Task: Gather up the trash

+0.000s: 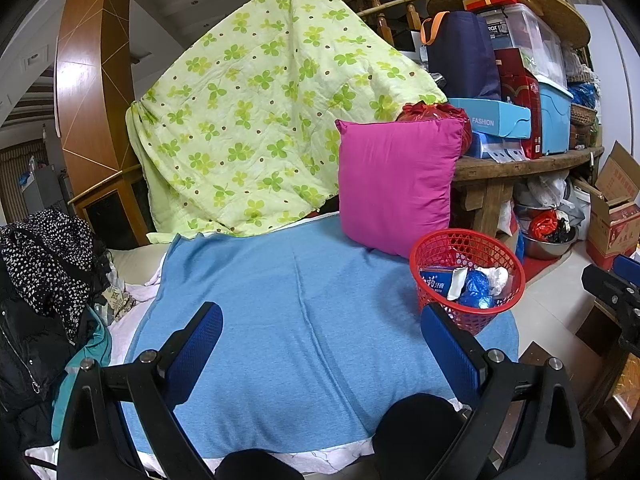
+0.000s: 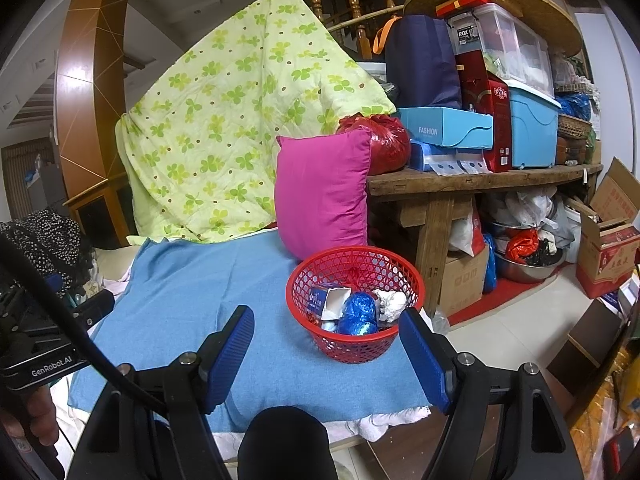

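While both grippers hover over the bed:
left wrist view: left gripper [image 1: 322, 354] jaws spread, empty; red basket [image 1: 467, 276] on blue blanket [image 1: 280, 320], right of centre
right wrist view: right gripper [image 2: 326, 354] jaws spread, empty; basket holds blue wrapper [image 2: 358, 312], crumpled tissue [image 2: 392, 302], beside pink pillow [image 2: 324, 192]

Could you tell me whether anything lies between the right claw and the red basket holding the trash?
Nothing visible does. The right claw is open and empty, with only bare blue blanket between it and the red basket, which stands just ahead. The pink pillow sits behind the basket, out of the way.
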A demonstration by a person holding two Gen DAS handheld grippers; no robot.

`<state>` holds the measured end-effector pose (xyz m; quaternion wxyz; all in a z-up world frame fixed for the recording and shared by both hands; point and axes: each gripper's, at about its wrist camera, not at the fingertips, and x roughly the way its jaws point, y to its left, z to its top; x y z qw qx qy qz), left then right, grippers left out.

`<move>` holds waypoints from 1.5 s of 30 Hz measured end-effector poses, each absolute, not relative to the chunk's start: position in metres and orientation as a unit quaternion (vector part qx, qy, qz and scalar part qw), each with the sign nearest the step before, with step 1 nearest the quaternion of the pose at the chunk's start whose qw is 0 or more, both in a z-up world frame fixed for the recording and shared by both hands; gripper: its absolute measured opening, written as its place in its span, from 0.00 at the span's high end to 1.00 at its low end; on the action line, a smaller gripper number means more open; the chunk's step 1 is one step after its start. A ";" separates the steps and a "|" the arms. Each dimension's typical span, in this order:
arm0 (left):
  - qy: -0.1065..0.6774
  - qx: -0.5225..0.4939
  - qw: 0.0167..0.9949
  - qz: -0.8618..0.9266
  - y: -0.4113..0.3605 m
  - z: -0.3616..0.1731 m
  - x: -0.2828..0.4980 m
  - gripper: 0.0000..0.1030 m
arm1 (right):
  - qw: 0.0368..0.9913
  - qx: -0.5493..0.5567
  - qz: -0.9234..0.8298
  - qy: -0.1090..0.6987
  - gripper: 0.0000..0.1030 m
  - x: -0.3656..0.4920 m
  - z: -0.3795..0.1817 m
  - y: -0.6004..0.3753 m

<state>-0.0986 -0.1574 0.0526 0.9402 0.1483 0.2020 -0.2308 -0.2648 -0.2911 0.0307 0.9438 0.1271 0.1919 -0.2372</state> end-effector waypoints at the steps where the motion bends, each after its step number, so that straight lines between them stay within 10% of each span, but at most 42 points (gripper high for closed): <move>1: 0.201 0.149 0.940 -0.231 -0.157 0.052 -0.099 0.04 | 0.944 0.127 -0.237 0.192 0.24 -0.265 0.031 -0.291; 45: 0.214 0.158 0.933 -0.240 -0.175 0.044 -0.101 0.04 | 0.942 0.132 -0.240 0.195 0.24 -0.268 0.022 -0.305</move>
